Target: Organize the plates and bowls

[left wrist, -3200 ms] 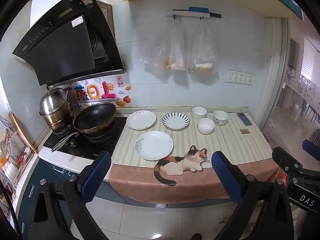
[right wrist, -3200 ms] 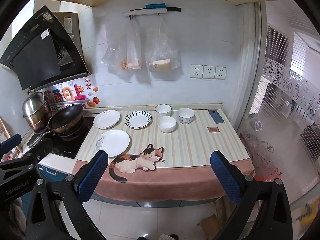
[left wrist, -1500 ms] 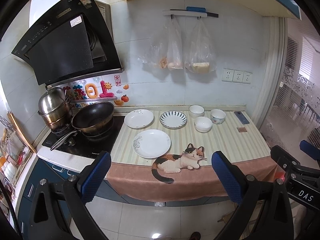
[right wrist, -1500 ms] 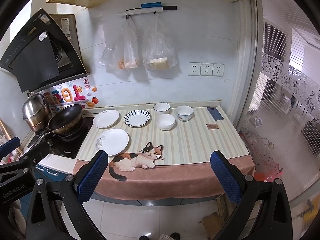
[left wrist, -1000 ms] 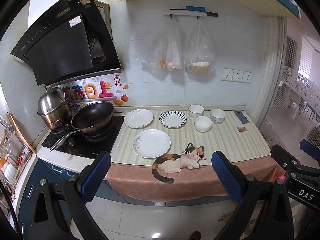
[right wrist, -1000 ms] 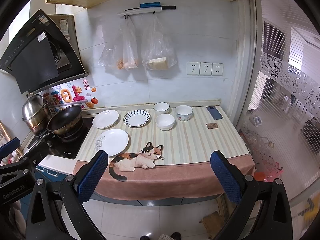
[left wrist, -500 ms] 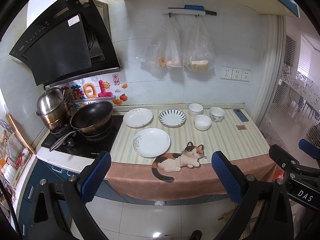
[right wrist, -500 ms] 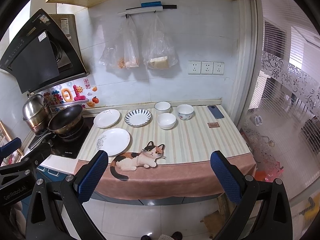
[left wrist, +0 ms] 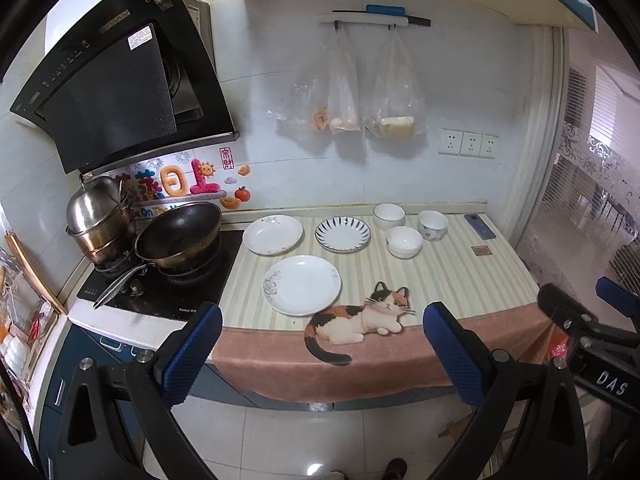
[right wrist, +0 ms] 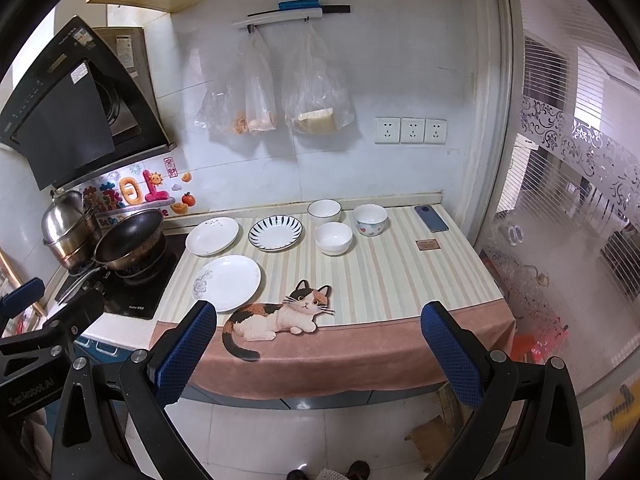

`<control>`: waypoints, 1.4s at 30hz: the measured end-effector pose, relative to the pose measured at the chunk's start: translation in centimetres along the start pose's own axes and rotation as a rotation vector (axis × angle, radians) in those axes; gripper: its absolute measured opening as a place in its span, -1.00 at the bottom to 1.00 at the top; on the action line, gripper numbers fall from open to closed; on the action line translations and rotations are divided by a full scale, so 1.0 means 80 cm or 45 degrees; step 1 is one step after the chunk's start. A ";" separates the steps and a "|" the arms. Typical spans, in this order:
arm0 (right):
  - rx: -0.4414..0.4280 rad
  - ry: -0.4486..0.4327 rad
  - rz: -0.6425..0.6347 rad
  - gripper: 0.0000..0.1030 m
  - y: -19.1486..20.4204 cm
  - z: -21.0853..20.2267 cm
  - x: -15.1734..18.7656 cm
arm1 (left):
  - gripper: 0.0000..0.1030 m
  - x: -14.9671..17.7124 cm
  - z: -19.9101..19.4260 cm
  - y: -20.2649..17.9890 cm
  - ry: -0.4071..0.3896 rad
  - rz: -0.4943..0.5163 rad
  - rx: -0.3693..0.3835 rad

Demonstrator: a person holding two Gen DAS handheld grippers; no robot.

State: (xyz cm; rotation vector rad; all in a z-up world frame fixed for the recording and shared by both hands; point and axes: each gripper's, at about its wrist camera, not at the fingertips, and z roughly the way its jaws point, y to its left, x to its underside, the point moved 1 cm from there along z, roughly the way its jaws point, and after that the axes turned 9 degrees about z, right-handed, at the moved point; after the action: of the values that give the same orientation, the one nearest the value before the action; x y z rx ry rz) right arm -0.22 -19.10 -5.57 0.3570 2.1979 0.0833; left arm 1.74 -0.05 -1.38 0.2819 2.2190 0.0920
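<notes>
On the striped counter cloth [left wrist: 448, 276] lie three plates: a white one with a grey flower [left wrist: 301, 285] [right wrist: 227, 282] at the front, a plain white one [left wrist: 273, 234] [right wrist: 212, 236] behind it, and a blue-striped one [left wrist: 342, 233] [right wrist: 275, 233]. To their right stand three bowls: two white [left wrist: 389, 216] [left wrist: 404, 241] and one patterned [left wrist: 433, 225] [right wrist: 370, 219]. My left gripper [left wrist: 320, 354] and right gripper [right wrist: 320, 354] hang open in front of the counter, well short of the dishes, holding nothing.
A black wok [left wrist: 178, 236] and steel pot [left wrist: 100, 220] sit on the stove at left. A phone [right wrist: 431, 218] and small brown card [right wrist: 427, 245] lie at the counter's right end. Plastic bags [right wrist: 280, 92] hang on the wall. Glass partition at right.
Both views shifted only slightly; the counter sits a touch farther and lower than 3 s ago. No dish has moved, and both grippers stayed open.
</notes>
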 end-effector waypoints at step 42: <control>-0.498 1.085 -0.039 -0.74 0.178 0.833 0.076 | -0.48 0.112 0.681 0.198 0.884 -0.577 0.112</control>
State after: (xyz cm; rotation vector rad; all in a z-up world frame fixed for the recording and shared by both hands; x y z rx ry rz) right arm 52.18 -8.24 -48.20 0.0552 2.9301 0.7562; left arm 41.97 15.68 -39.28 -0.2553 2.9213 -0.1827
